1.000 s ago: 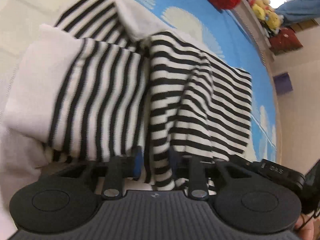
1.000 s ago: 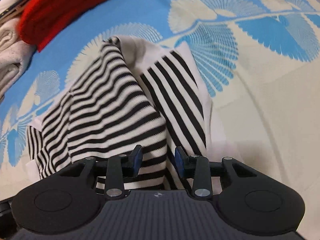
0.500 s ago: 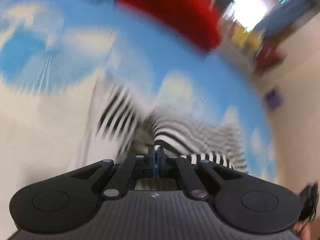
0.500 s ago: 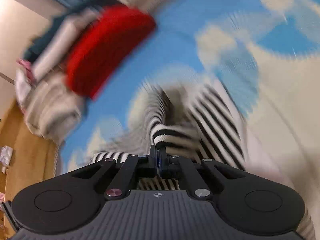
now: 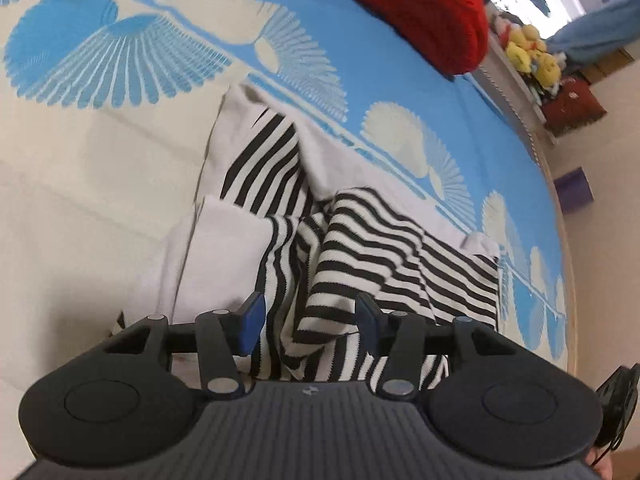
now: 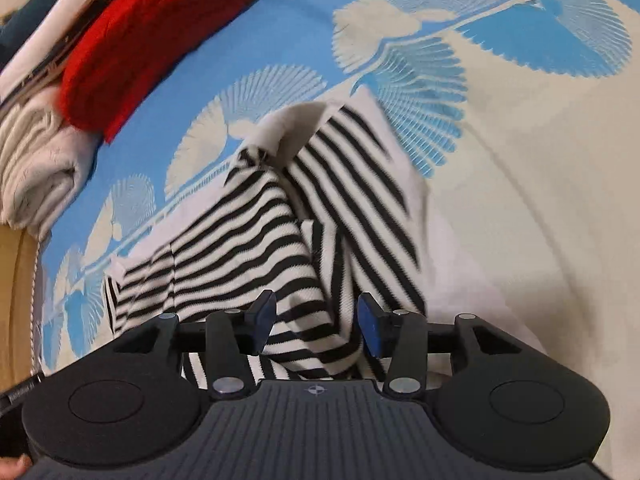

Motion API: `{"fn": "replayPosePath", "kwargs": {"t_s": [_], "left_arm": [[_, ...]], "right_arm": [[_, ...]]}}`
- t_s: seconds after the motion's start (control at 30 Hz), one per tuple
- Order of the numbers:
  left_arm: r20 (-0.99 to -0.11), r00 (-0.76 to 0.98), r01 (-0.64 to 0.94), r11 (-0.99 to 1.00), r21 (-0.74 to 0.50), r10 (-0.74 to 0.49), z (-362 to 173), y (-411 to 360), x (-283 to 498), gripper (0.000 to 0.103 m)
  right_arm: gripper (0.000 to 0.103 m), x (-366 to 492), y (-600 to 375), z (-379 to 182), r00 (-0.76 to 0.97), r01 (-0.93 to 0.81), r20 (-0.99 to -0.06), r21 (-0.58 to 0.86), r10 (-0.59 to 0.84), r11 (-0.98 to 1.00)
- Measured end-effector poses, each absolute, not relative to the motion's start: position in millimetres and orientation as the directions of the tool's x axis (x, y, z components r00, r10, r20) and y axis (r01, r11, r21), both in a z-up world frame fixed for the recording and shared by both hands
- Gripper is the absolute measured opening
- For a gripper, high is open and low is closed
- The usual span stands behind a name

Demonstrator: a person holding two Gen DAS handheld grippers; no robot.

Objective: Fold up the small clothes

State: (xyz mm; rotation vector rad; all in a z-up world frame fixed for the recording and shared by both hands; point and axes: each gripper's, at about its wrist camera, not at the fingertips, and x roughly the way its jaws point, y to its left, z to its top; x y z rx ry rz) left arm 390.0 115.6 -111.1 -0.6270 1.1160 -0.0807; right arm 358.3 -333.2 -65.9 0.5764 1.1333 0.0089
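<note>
Lying rumpled, the black-and-white striped garment (image 5: 360, 248) sits beneath both just-opened, empty tongs.

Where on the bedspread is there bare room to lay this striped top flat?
Free: the cream stretch of bedspread right of the striped top in the right wrist view, and the blue band between it and the red knit. Crowded: the far edge, where the red knit and a folded cream knit are stacked.

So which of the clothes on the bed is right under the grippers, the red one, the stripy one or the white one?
The black-and-white striped garment. It lies crumpled just below both grippers, while the red knit and the folded off-white piece sit far off at the bed's edge.
</note>
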Motion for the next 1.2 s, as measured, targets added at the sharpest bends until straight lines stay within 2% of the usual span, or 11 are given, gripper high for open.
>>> {"fn": "replayPosePath", "kwargs": {"t_s": [0.03,0.07,0.13,0.37,0.47,0.57,0.73,0.87,0.97,1.07,1.2], "left_arm": [[-0.815,0.447,-0.247,0.824,-0.509,-0.369,-115.1,113.1,390.9,0.046],[-0.814,0.442,-0.238,0.825,-0.512,-0.378,-116.5,112.6,391.5,0.023],[-0.806,0.46,-0.206,0.838,-0.505,-0.373,-110.7,109.9,389.7,0.001],[-0.738,0.609,-0.125,0.883,-0.452,-0.291,-65.0,117.0,374.1,0.001],[-0.873,0.406,-0.179,0.913,-0.367,-0.271,-102.8,111.0,380.7,0.002],[-0.895,0.384,-0.184,0.93,-0.317,-0.229,-108.2,105.2,379.7,0.004],[-0.793,0.55,-0.023,0.945,-0.326,-0.26,-64.6,87.8,373.9,0.021],[-0.812,0.468,0.015,0.922,-0.387,-0.349,-86.4,76.7,375.3,0.021],[-0.91,0.316,-0.036,0.955,-0.294,-0.268,-120.9,72.8,378.5,0.017],[-0.901,0.325,-0.034,0.949,-0.313,-0.286,-114.5,76.1,375.9,0.016],[-0.861,0.416,0.0,0.947,-0.321,-0.292,-99.4,83.6,370.5,0.017]], "right_arm": [[0.047,360.8,-330.1,-71.0,0.42,0.283,-0.862,0.422,0.284,0.861],[0.041,359.6,-327.2,-74.5,0.405,0.291,-0.872,0.407,0.274,0.866],[0.011,361.2,-324.5,-80.0,0.4,0.295,-0.876,0.401,0.269,0.867],[0.003,347.4,-336.3,-35.4,0.643,0.203,-0.688,0.577,0.337,0.791],[0.004,349.9,-344.7,-58.5,0.522,0.315,-0.804,0.493,0.286,0.811],[0.018,350.2,-346.6,-97.2,0.315,0.415,-0.918,0.363,0.242,0.834],[0.024,348.5,-332.7,-59.9,0.457,0.312,-0.878,0.306,0.141,0.9],[0.024,342.8,-321.9,-33.3,0.585,0.162,-0.783,0.37,0.213,0.915],[0.026,347.1,-309.1,-53.9,0.469,0.096,-0.808,0.45,0.358,0.888],[0.024,349.6,-303.2,-91.6,0.269,0.149,-0.924,0.318,0.271,0.936],[0.025,344.1,-307.6,-74.3,0.352,0.107,-0.9,0.313,0.258,0.944]]}}
